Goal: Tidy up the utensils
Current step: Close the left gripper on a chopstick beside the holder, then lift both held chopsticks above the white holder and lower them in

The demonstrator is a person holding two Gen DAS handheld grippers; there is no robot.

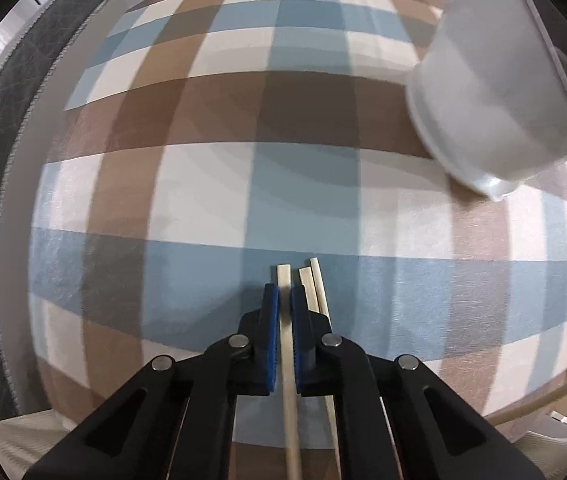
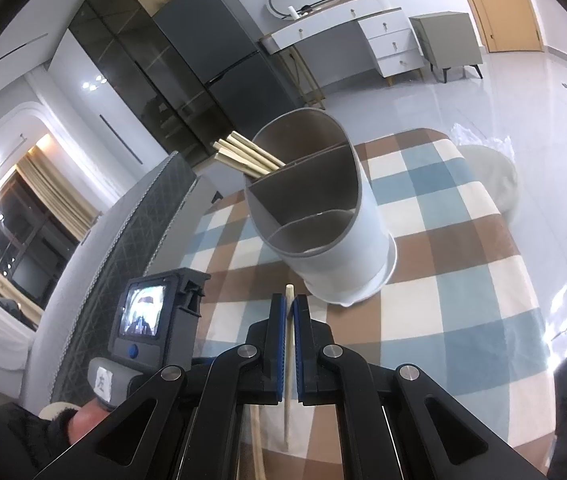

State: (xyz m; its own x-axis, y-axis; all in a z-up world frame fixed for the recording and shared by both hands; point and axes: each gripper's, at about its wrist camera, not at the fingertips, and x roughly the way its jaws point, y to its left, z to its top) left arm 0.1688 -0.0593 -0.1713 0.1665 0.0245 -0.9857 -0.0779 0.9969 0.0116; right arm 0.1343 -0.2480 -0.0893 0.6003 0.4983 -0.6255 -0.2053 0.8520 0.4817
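Our left claw (image 1: 285,300) is pinched narrow on a single pale chopstick (image 1: 288,360), whose blunt end pokes just past the blue pads (image 1: 272,320). Two more loose chopsticks (image 1: 315,288) lie on the checked cloth (image 1: 203,184) just beside the right pad. The white utensil holder (image 1: 491,92) stands well ahead, to the right.

Our right claw (image 2: 289,312) is likewise narrowed on one chopstick (image 2: 288,360), its tip rising just above the pads. Ahead of it the utensil holder (image 2: 323,216) sits on the checked cloth (image 2: 463,280), divided into compartments; a bundle of chopsticks (image 2: 243,156) leans out of the far-left compartment. The left gripper's body (image 2: 155,316) shows at the lower left.
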